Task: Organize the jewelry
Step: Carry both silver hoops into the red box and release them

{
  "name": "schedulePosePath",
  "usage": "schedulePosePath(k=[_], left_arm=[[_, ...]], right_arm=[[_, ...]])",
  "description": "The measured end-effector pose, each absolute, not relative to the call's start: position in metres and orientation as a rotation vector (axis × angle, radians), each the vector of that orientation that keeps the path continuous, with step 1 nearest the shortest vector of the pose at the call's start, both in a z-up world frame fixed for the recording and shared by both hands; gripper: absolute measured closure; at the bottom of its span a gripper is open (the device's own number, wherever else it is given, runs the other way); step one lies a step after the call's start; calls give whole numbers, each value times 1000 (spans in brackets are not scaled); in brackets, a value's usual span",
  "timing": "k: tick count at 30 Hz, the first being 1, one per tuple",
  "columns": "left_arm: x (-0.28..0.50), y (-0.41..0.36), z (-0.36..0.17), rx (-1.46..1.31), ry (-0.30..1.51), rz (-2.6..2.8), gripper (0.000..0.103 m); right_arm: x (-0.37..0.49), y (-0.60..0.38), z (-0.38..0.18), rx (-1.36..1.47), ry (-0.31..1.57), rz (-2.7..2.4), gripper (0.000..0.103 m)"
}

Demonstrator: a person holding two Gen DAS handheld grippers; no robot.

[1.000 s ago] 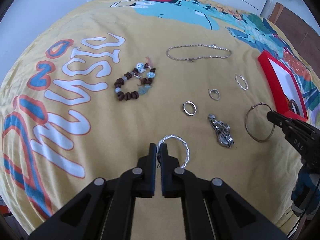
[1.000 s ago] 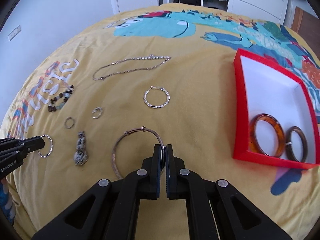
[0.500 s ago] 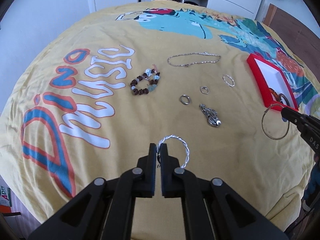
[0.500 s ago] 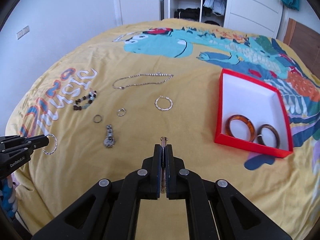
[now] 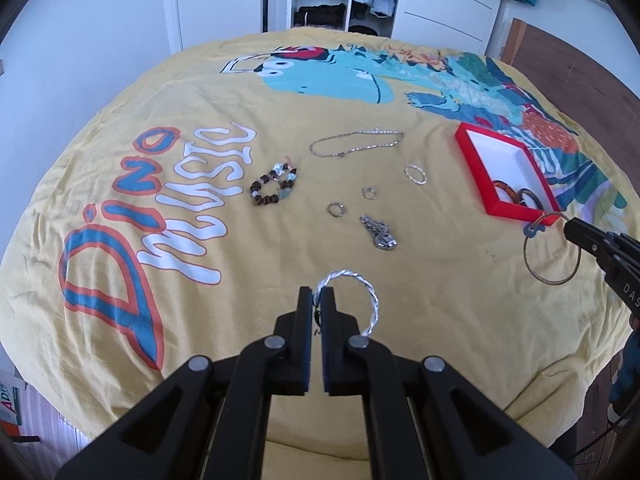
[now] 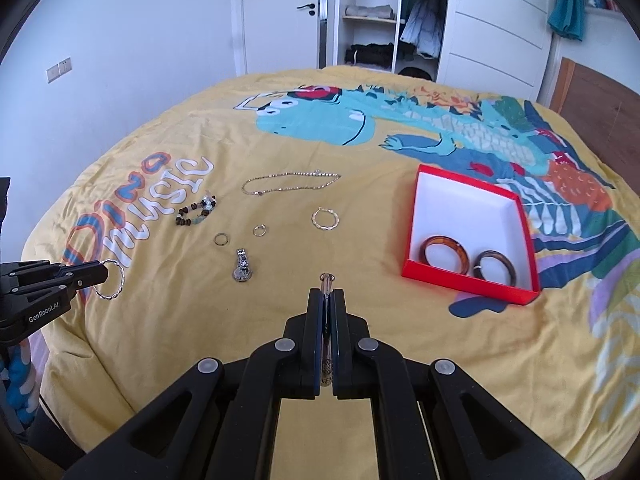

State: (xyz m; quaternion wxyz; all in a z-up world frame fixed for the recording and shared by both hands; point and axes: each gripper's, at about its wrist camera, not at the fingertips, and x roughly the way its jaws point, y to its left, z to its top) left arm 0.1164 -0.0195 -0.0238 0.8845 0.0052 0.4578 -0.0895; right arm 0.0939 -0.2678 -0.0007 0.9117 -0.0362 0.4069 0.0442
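The left gripper [image 5: 318,295], at the bottom centre of its own view, is gripping a twisted silver hoop [image 5: 362,292] between closed fingers, above the yellow bedspread [image 5: 440,320]. The right gripper [image 6: 328,296] is clamping a thin brass bangle [image 5: 552,248] edge-on between closed fingers; in the left wrist view the bangle is hanging at the right edge. The red box [image 6: 416,208] is sitting right of centre on the bed, holding two amber bangles [image 6: 443,254]. A chain necklace [image 6: 290,182], a beaded bracelet [image 6: 196,214], two small rings [image 6: 260,230], a second twisted hoop [image 6: 325,219] and a silver pendant [image 6: 242,266] are lying left of the box.
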Motion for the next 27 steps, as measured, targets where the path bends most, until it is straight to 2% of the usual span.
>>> schedulePosePath(k=[14, 27], left_arm=[[112, -58, 4, 25, 911, -287, 100], [168, -167, 19, 102, 908, -438, 100]], right_arm=[[71, -309, 31, -75, 784, 7, 100], [117, -388, 32, -49, 784, -88, 100]])
